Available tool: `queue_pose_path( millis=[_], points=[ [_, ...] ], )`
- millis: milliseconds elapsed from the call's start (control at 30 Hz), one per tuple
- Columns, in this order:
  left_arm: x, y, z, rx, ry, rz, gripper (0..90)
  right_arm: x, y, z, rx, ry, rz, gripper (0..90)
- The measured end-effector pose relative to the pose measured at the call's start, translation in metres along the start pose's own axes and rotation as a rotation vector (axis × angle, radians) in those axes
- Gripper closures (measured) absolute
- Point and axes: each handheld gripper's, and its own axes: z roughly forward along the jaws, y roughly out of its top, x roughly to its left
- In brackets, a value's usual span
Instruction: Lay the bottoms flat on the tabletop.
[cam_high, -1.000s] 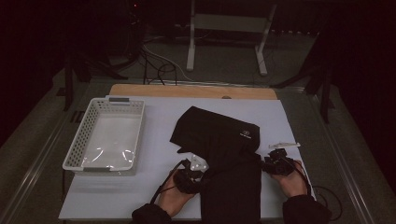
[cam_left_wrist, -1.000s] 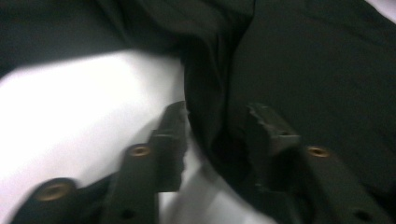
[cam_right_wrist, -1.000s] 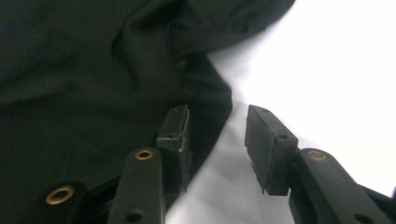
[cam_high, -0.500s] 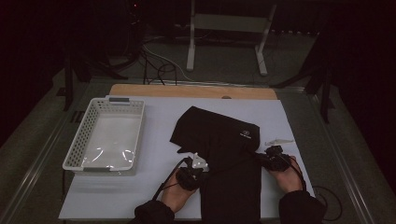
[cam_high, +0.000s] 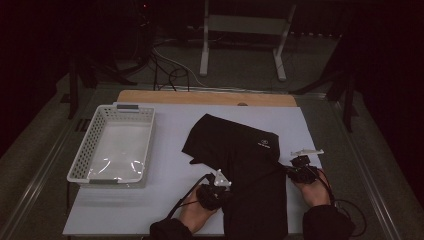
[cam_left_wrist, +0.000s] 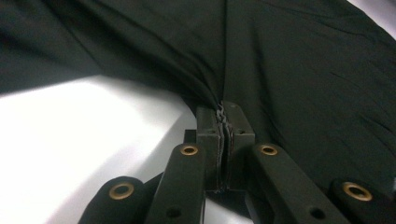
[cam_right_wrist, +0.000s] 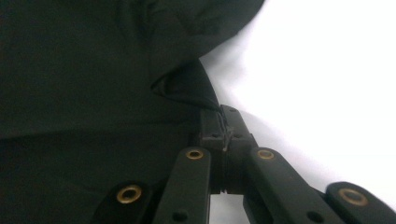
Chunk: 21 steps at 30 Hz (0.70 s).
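We've got a black garment (cam_high: 240, 165), soft matte fabric with a small white logo (text too small to read), lying creased on the white table cover (cam_high: 165, 175), its lower part folded into a long strip running toward the near edge. Left gripper (cam_high: 220, 192) is at the strip's left edge, right gripper (cam_high: 295, 170) at its right edge. Both have just closed on cloth: in the left gripper view the pads pinch a bunched fold (cam_left_wrist: 223, 114); in the right gripper view they clamp a thin edge (cam_right_wrist: 219, 109). White perforated plastic basket (cam_high: 82, 165) sits well apart to the left, with bare cover between it and the garment. Wooden table edge (cam_high: 150, 96) shows at the far side.
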Motion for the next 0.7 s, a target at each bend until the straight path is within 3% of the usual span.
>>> queue_pose_path(
  millis=[233, 333, 400, 567, 700],
  points=[
    [-0.011, 0.001, 0.003, 0.005, -0.022, 0.027, 87.6, -0.003, -0.004, -0.006, 0.033, 0.014, 0.008, 86.0],
    [-0.010, 0.001, 0.002, 0.005, -0.020, 0.025, 87.5, -0.003, -0.002, -0.009, -0.016, 0.031, 0.025, 67.6],
    [-0.008, 0.001, 0.002, 0.003, -0.016, 0.022, 87.4, -0.004, 0.000, -0.012, -0.072, 0.069, 0.027, 60.0],
    [-0.004, 0.000, 0.000, 0.000, 0.000, 0.016, 87.2, 0.000, 0.004, -0.013, -0.122, 0.092, 0.024, 53.3],
    [-0.001, -0.001, -0.001, 0.000, 0.004, 0.004, 87.0, 0.004, 0.007, -0.010, -0.119, 0.089, 0.014, 52.2]
  ],
)
